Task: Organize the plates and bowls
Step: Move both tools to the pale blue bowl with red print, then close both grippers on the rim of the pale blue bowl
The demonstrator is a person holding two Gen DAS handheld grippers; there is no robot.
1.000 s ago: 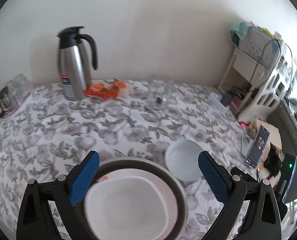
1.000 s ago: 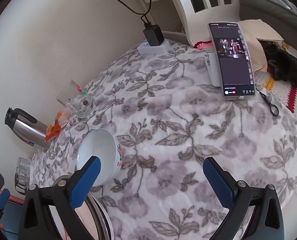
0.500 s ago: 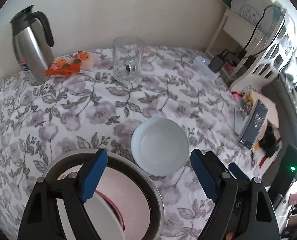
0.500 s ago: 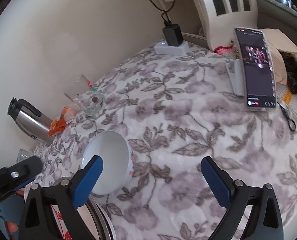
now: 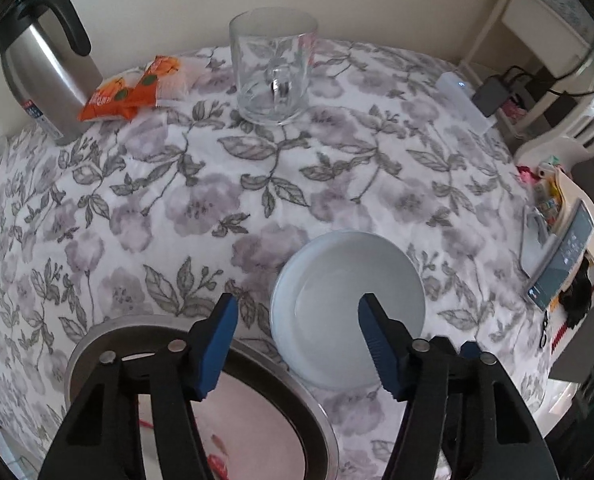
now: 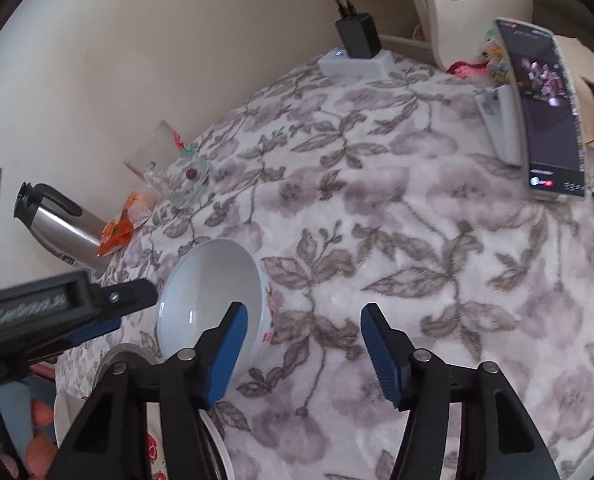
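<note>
Floral tablecloth (image 5: pixel 217 200): both grippers narrowed (closing) around bowl (image 5: pixel 349 304).

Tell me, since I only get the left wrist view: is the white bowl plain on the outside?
Observer: No. In the right wrist view the bowl has red flower prints on its outer wall.
Operator: Where is the right tool?
Observer: The right tool is closing astride the bowl's wall, one finger over the inside and one over the cloth; its pads are not pressing it.
Operator: And the phone?
Observer: The phone is lit, with a picture in its upper half.
</note>
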